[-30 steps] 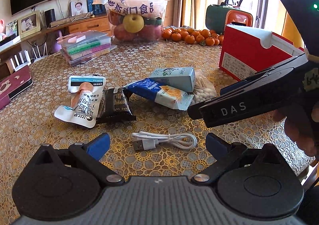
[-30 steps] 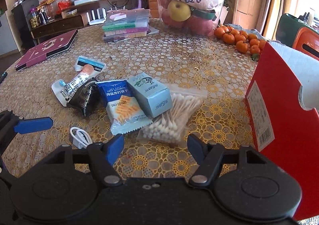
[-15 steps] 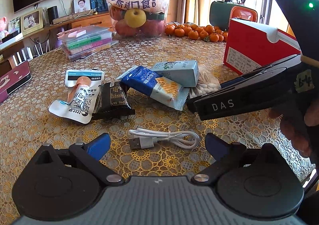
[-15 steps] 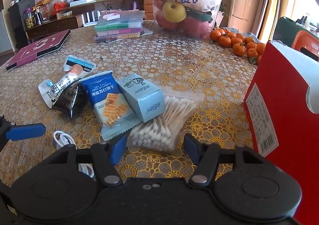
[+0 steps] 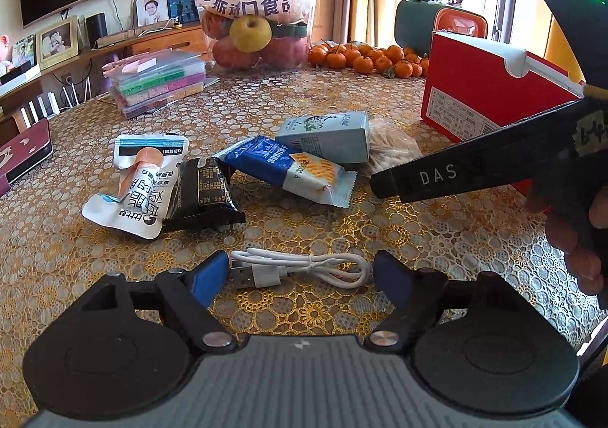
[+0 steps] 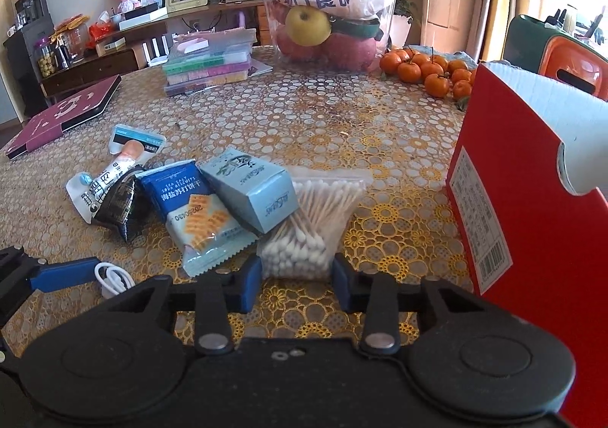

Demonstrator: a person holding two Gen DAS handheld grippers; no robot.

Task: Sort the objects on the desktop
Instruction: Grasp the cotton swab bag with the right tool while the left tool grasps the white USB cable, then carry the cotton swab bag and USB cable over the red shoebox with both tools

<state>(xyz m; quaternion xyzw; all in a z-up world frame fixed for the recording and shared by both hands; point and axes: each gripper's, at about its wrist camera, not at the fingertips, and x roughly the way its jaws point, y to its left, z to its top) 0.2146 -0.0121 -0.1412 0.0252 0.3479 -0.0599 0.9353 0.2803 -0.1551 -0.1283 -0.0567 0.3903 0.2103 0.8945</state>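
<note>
Lace-patterned cloth covers the bench (image 6: 342, 116), with a living-room shelf and a television behind it. At its near edge the right gripper (image 6: 296, 281) has its fingers (image 6: 250, 283) spread to either side of the bottom of a bag of cotton swabs (image 6: 311, 223), close against it but, as far as I can tell, not yet pinching. The bag's long axis runs straight away from those fingers, its far end tucked under a pale blue carton (image 6: 250, 192), so this hand is plainly the nearer one. The left gripper (image 5: 300, 276) is spread too, a coiled white cable (image 5: 300, 268) lying crosswise between its tips. Further left sit a blue cracker packet (image 6: 197, 207), a black wrapper (image 6: 121, 206) and a white pouch (image 6: 110, 173). To the right stands an open red box (image 6: 505, 185); its inside is hidden. Beyond, a clear tub (image 6: 330, 33) holds apples under a plastic bag, with tangerines (image 6: 429, 71) beside it.
</note>
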